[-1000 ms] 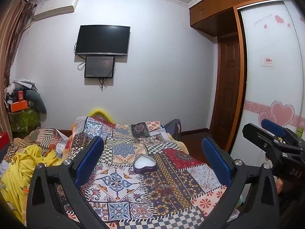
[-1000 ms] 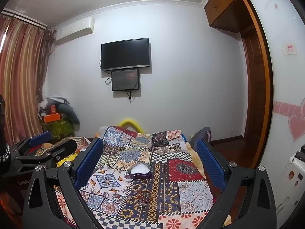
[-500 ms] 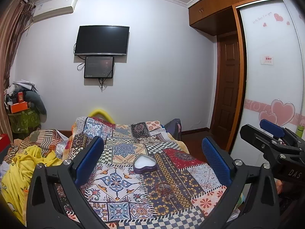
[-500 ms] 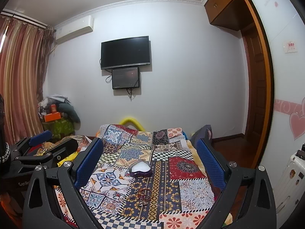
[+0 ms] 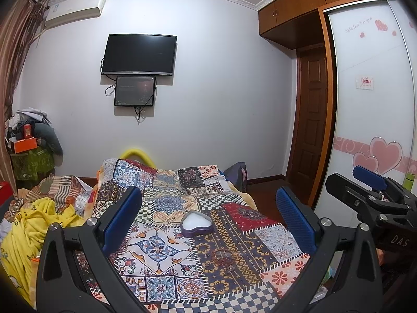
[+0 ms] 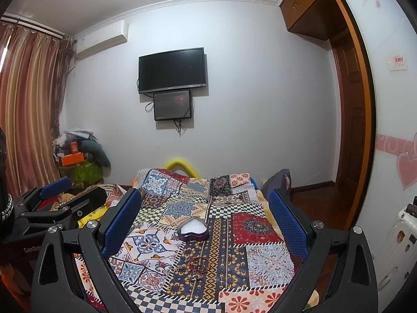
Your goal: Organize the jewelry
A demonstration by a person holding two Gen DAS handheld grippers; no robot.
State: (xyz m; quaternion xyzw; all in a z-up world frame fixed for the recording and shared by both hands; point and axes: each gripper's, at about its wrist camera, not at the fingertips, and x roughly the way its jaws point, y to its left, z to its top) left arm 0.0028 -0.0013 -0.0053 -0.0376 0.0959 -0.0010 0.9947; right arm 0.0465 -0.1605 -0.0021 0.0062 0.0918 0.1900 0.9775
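A purple heart-shaped box [image 5: 196, 224] with a white inside sits open on the patchwork bedspread [image 5: 161, 250]; it also shows in the right wrist view [image 6: 193, 229]. Nearer to me lies a small heap of jewelry: red bracelets [image 5: 222, 257] and small rings; they also show in the right wrist view [image 6: 198, 264]. My left gripper [image 5: 208, 224] is open and empty, held above the bed. My right gripper [image 6: 204, 224] is open and empty beside it; it shows at the right edge of the left wrist view [image 5: 370, 195].
Yellow bedding [image 5: 28, 232] is bunched at the bed's left. A cluttered pile [image 6: 78, 156] stands in the left corner. A wardrobe [image 5: 370, 109] and a door [image 5: 310, 127] are on the right, a white suitcase [image 6: 398, 237] below. A TV [image 5: 139, 54] hangs on the far wall.
Both grippers have drifted slightly; the views shift a little. Nothing on the bed has moved and both grippers stay open.
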